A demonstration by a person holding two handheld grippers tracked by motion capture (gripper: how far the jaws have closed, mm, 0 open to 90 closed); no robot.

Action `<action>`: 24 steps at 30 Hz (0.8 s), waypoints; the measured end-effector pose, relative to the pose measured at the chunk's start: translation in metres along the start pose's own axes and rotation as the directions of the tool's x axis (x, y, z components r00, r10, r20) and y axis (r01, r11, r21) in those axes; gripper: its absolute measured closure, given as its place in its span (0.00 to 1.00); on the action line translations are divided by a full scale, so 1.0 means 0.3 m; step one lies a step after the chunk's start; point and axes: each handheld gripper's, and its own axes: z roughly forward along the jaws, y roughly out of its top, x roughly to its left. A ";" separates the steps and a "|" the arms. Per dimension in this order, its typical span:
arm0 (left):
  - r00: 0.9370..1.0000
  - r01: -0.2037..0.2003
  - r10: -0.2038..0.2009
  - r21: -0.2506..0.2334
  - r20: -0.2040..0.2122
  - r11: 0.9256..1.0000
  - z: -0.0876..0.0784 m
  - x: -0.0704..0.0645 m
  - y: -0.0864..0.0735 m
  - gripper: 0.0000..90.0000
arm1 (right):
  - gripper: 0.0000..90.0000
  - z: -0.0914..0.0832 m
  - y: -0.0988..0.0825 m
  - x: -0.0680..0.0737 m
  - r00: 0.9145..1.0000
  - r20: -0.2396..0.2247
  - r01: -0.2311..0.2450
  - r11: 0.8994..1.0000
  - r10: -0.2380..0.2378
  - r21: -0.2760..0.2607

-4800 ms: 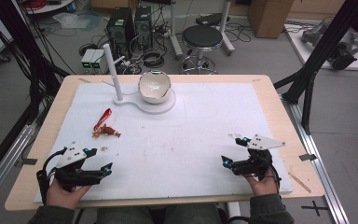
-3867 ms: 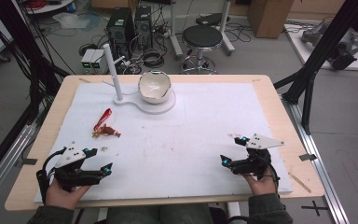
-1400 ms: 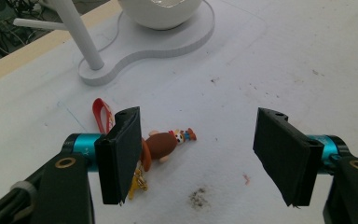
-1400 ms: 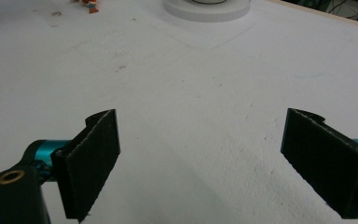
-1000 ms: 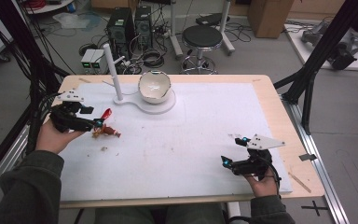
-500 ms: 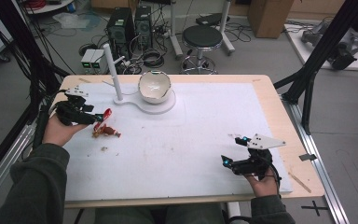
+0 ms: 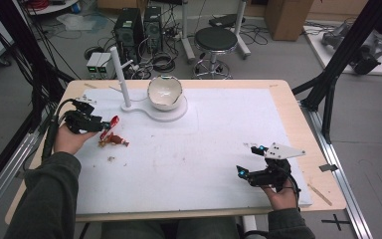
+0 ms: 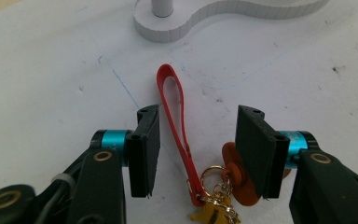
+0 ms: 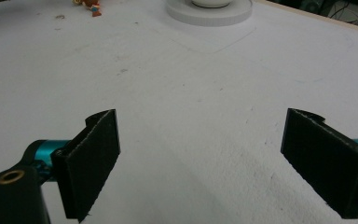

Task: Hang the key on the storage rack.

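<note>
The left gripper (image 8: 193, 154) is closing in around the red strap (image 8: 175, 121) of a keychain lying on the white mat (image 7: 219, 144) near the stand's base (image 8: 223, 16); its jaws have just been narrowing, with the strap between them but untouched. The thin strap is risking slipping out flat, or the right pad is catching the orange charm (image 8: 235, 179) instead. The right gripper (image 7: 251, 160) is resting spread wide, holding nothing

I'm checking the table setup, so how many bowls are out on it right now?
1. The white bowl sits on the white stand base at the far side of the table, right of the upright post. None seems hidden.
</note>
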 end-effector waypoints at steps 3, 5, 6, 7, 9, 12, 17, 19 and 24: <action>1.000 0.013 -0.013 0.003 -0.010 1.000 0.008 0.003 -0.005 0.60 | 0.12 0.002 0.001 0.001 1.000 -0.002 0.000 1.000 0.000 -0.002; 0.999 0.029 -0.029 0.016 -0.014 0.999 0.023 0.008 -0.012 0.61 | 0.12 0.001 0.001 0.001 1.000 0.000 0.003 1.000 -0.003 -0.003; 0.999 0.029 -0.029 0.016 -0.014 0.999 0.023 0.008 -0.012 0.62 | 0.12 0.001 0.001 0.000 1.000 -0.001 0.006 1.000 -0.006 -0.004; 1.000 0.027 -0.027 0.017 -0.016 0.999 0.026 0.008 -0.012 0.62 | 0.12 0.001 0.001 0.000 1.000 -0.001 0.006 1.000 -0.006 -0.004; 0.999 0.028 -0.028 0.013 -0.021 1.000 0.028 0.007 -0.010 0.65 | 0.12 -0.001 0.001 0.001 1.000 0.000 0.000 1.000 0.000 -0.002; 0.999 0.035 -0.035 0.003 -0.032 0.999 0.034 0.005 -0.009 0.67 | 0.12 0.000 0.001 0.001 1.000 0.000 -0.002 1.000 0.002 -0.002; 0.998 0.060 -0.059 0.017 -0.033 0.998 0.045 0.012 -0.013 0.70 | 0.12 -0.002 0.003 0.002 1.000 0.002 0.001 1.000 -0.001 -0.007; 0.998 0.057 -0.056 0.021 -0.032 0.998 0.048 0.011 -0.013 0.71 | 0.12 -0.002 0.002 0.002 1.000 0.002 0.001 1.000 -0.001 -0.005; 0.997 0.066 -0.064 0.035 -0.045 0.997 0.068 0.006 -0.017 0.75 | 0.12 -0.002 0.003 0.003 1.000 0.002 0.003 1.000 -0.002 -0.011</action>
